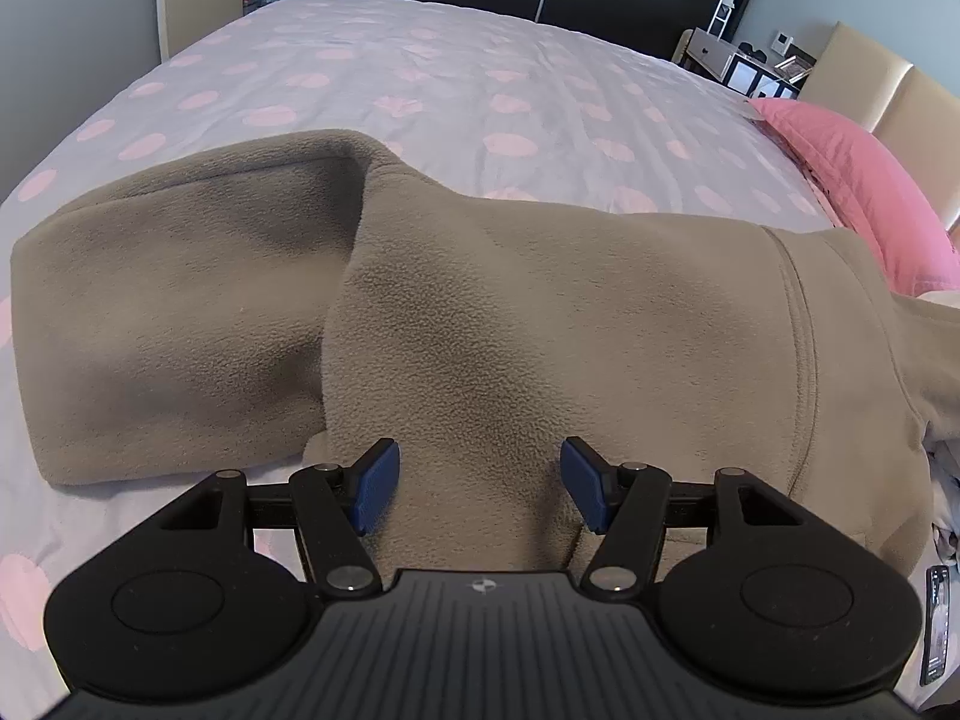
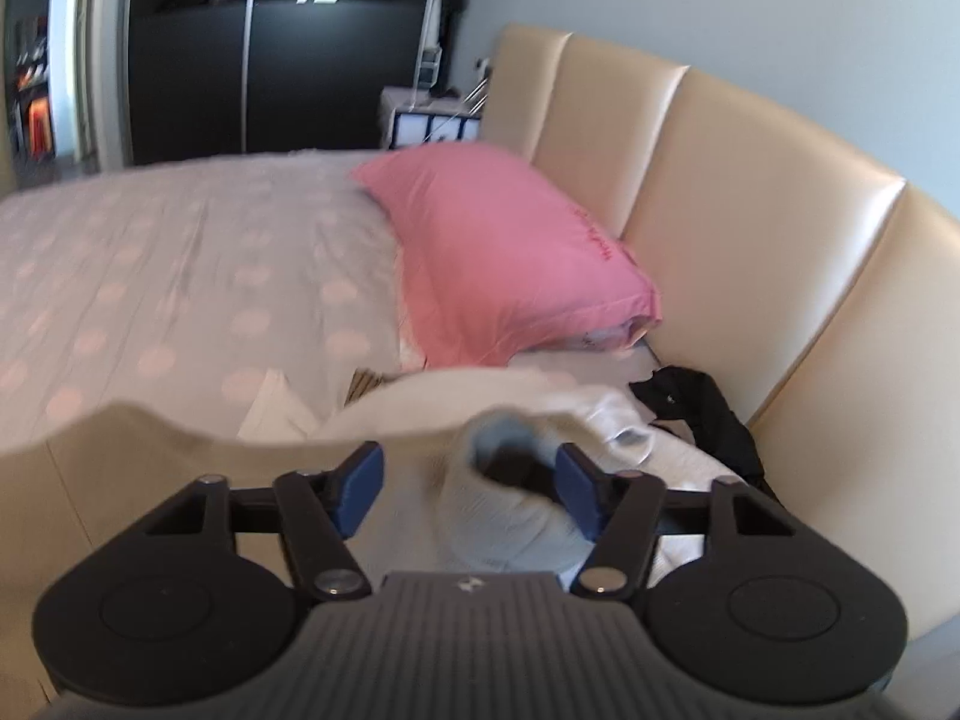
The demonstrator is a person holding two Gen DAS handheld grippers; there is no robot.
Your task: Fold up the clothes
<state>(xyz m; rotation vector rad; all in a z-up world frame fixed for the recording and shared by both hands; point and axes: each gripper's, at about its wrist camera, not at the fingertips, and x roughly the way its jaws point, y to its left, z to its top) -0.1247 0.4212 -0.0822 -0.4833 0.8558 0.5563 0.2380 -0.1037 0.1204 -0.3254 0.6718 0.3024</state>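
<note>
A tan fleece top point(image 1: 540, 312) lies partly folded on the bed point(image 1: 420, 72), close to the near edge, its body spread towards the headboard point(image 2: 750, 192) end and a doubled part lying flat towards the foot. The left hand-held gripper point(image 1: 480, 486) hovers over the fleece with its blue pads point(image 1: 378, 483) standing apart and nothing pinched between them.

The right hand-held gripper point(image 2: 468, 486) is also parted; a pale blue cuff point(image 2: 510, 492) sits between its pads, touching the right one at most, and is not clamped. Beyond it lie white clothes point(image 2: 600, 414) and a black garment point(image 2: 702, 402) by the headboard, beside a pink pillow point(image 2: 510, 252). This view is blurred.
</note>
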